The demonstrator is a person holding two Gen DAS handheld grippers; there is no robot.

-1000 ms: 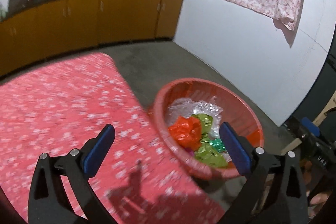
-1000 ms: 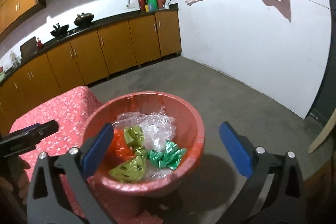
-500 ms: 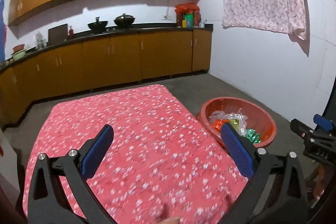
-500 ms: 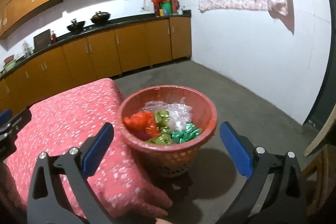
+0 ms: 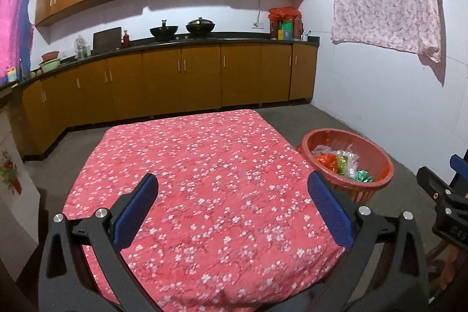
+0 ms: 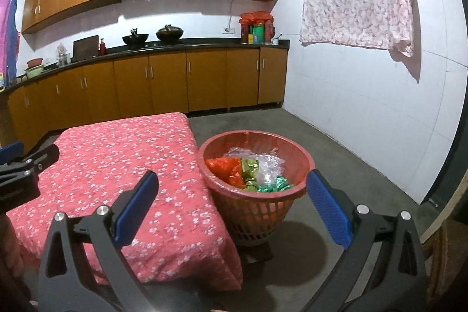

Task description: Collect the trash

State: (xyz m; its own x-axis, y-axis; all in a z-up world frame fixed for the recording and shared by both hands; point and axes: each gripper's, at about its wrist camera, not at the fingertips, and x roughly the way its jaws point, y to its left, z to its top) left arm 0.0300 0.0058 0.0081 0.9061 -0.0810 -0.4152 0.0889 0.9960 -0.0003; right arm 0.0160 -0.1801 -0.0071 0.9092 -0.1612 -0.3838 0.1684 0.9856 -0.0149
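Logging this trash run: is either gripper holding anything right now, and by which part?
Nothing is held. The left gripper and right gripper are both open and empty; the wrappers lie in the red basket.

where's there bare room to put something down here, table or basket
The whole red floral tablecloth is bare, from the edge facing the cabinets to the near edge by the left gripper. Grey floor between the basket and the white wall is free too. The red basket is crowded with wrappers. Right gripper holds nothing.
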